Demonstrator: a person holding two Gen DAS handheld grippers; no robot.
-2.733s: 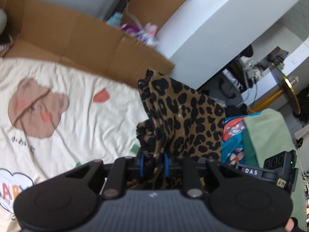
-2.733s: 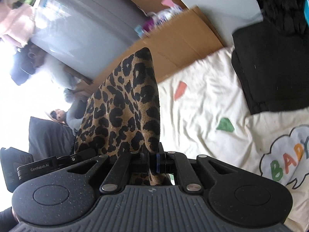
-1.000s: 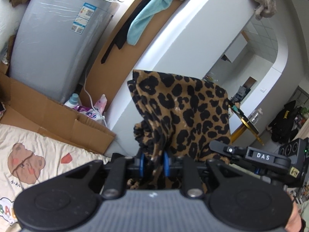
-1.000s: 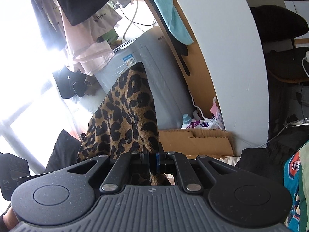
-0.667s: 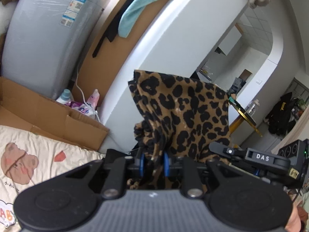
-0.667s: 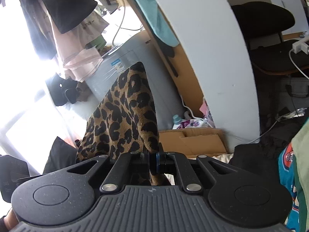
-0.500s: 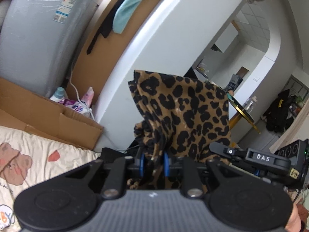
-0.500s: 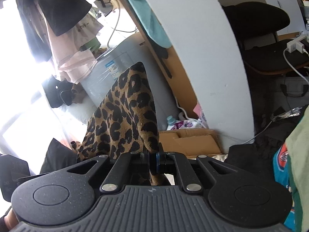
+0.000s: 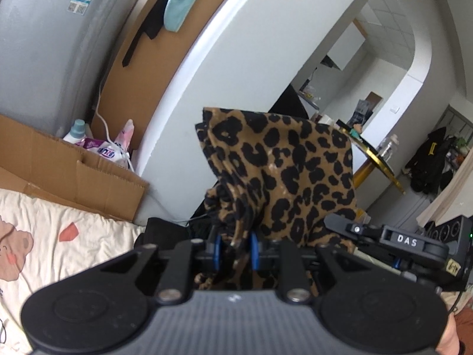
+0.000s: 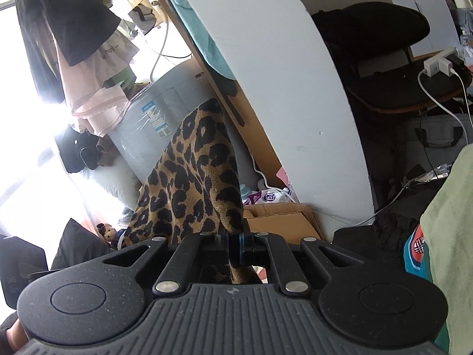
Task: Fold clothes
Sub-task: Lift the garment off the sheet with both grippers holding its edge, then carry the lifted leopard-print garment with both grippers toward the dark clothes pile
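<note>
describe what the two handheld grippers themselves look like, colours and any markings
Both are matt black plastic. The left gripper and the right gripper each have a ribbed grey-black body with two round discs, silver pivot screws on angled link arms, and blue pads on the fingers. In the left wrist view the right gripper's side block carries white "DAS" lettering and a small yellow sticker. No sleeves show.

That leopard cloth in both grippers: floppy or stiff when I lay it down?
Likely floppy: the leopard cloth bunches into folds where the left gripper pinches it. It probably drapes rather than holds shape, sagging away from the right gripper. It seems light, since two small pinches carry it.
</note>
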